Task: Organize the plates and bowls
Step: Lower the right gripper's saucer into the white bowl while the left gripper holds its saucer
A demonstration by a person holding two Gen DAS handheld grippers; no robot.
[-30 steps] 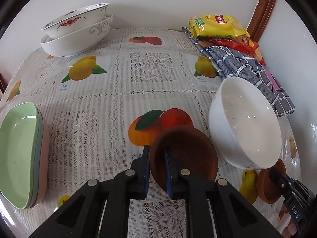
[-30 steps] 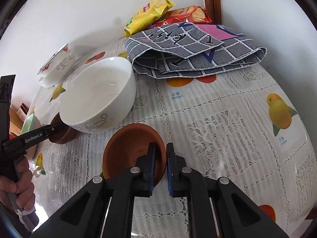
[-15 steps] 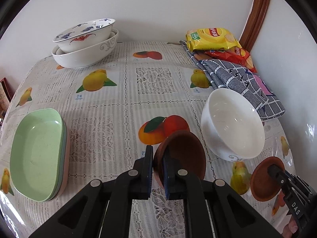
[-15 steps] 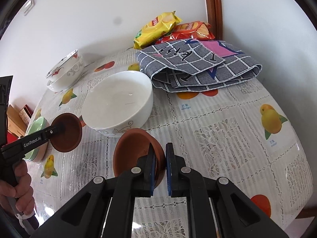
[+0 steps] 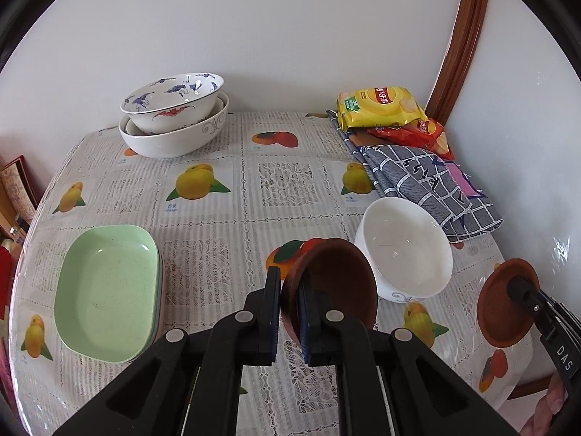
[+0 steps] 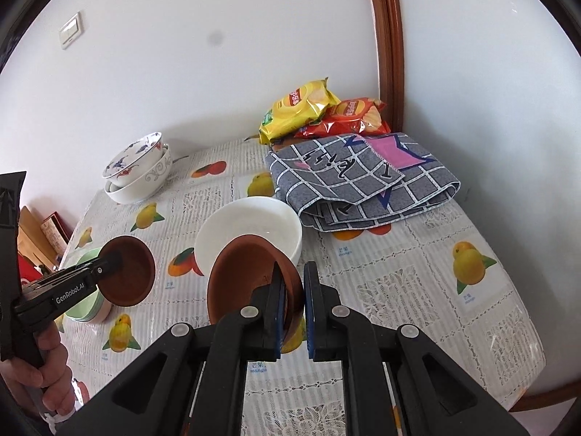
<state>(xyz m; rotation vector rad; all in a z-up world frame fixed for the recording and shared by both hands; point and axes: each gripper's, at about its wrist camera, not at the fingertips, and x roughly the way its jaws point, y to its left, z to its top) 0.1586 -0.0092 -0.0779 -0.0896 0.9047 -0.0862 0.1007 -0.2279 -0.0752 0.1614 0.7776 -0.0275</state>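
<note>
My left gripper is shut on the rim of a dark brown saucer and holds it tilted above the table; it also shows in the right wrist view. My right gripper is shut on the rim of a terracotta saucer, held in the air in front of a plain white bowl; that saucer shows at the right edge of the left wrist view. The white bowl stands on the table between the two saucers. Two stacked patterned bowls stand at the back left. Stacked green and pink plates lie at the front left.
A folded grey checked cloth and two crisp packets lie at the back right by a wooden door frame. A fruit-print tablecloth covers the table. White walls stand behind and to the right.
Both grippers have risen and pulled back with their saucers, so more of the table shows. The saucers are higher above the cloth.
</note>
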